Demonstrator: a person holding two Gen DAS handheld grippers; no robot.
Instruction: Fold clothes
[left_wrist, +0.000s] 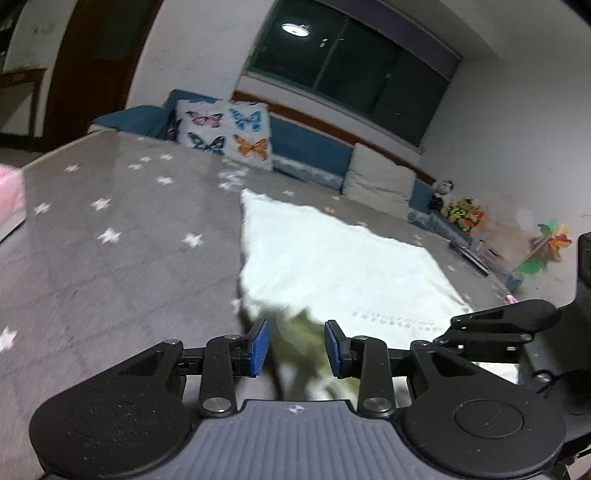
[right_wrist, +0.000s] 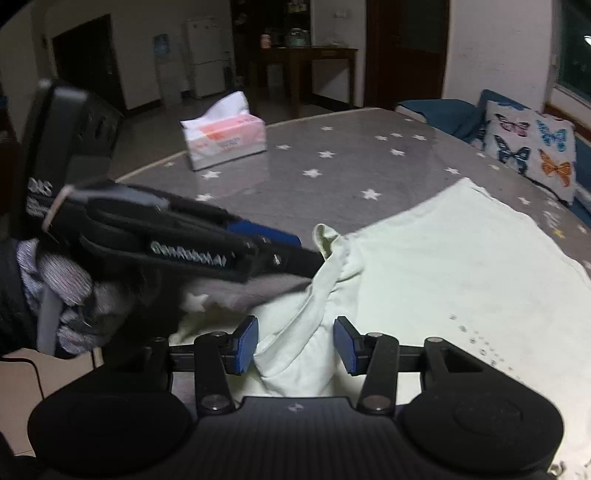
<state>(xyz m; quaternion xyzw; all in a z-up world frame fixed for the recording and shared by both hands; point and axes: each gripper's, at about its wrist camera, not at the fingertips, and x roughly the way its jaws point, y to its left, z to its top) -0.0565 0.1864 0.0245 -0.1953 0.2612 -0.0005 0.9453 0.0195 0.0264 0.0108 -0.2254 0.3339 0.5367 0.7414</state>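
A pale, whitish garment (left_wrist: 332, 258) lies spread on the grey star-patterned table (left_wrist: 110, 221). It also shows in the right wrist view (right_wrist: 443, 277). My left gripper (left_wrist: 296, 347) has its blue pads apart with a bunched fold of cloth between them, and in the right wrist view it (right_wrist: 314, 254) reaches in from the left with its tips at a raised fold. My right gripper (right_wrist: 295, 345) is open, its pads on either side of a lifted ridge of the garment, without pinching it. It shows at the right edge of the left wrist view (left_wrist: 465, 326).
A pink tissue box (right_wrist: 225, 138) stands on the far side of the table. A blue sofa with a butterfly cushion (left_wrist: 225, 129) runs behind the table. Toys and a pinwheel (left_wrist: 546, 247) sit at the right. A dark doorway and a fridge (right_wrist: 207, 55) are beyond.
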